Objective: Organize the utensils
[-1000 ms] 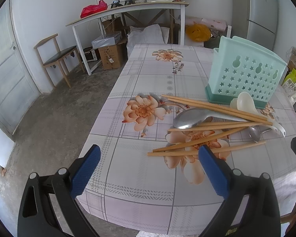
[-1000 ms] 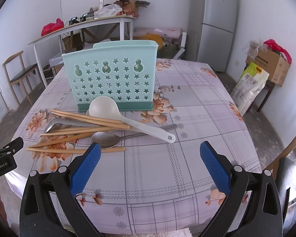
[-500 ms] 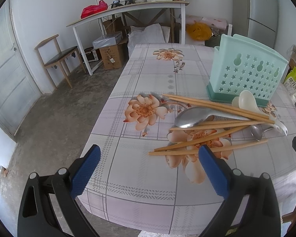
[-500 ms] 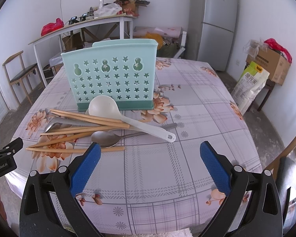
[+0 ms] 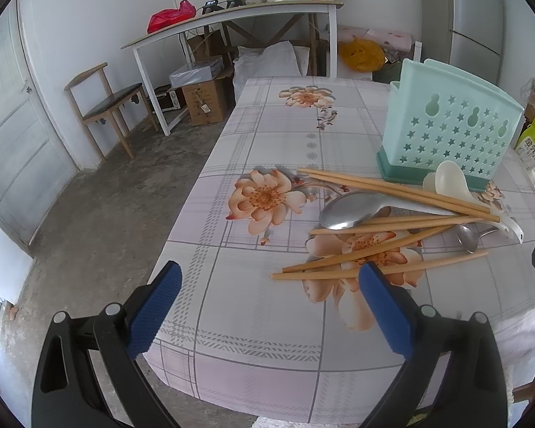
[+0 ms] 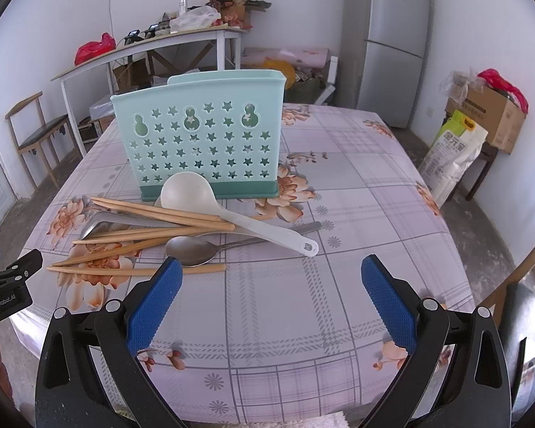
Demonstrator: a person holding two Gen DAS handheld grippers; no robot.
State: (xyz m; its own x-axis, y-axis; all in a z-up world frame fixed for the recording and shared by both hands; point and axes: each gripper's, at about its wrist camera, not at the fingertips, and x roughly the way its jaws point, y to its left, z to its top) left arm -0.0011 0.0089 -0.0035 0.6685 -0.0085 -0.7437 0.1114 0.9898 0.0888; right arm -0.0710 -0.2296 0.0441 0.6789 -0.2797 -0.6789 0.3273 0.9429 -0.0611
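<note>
Right wrist — chopsticks point(image 6: 160, 214) criss-crossed | white ladle point(image 6: 210, 203) atop — possibly touching holder point(image 6: 203, 135)

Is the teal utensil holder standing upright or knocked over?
Upright. The utensil holder stands on its darker base on the table, open top up, with the chopsticks and white ladle lying in front.

Mint star-holed holder point(image 6: 199, 139) upright on table; wooden chopsticks point(image 6: 139, 239), white ladle point(image 6: 203, 203), two steel spoons point(image 6: 192, 251) heaped before it.
</note>
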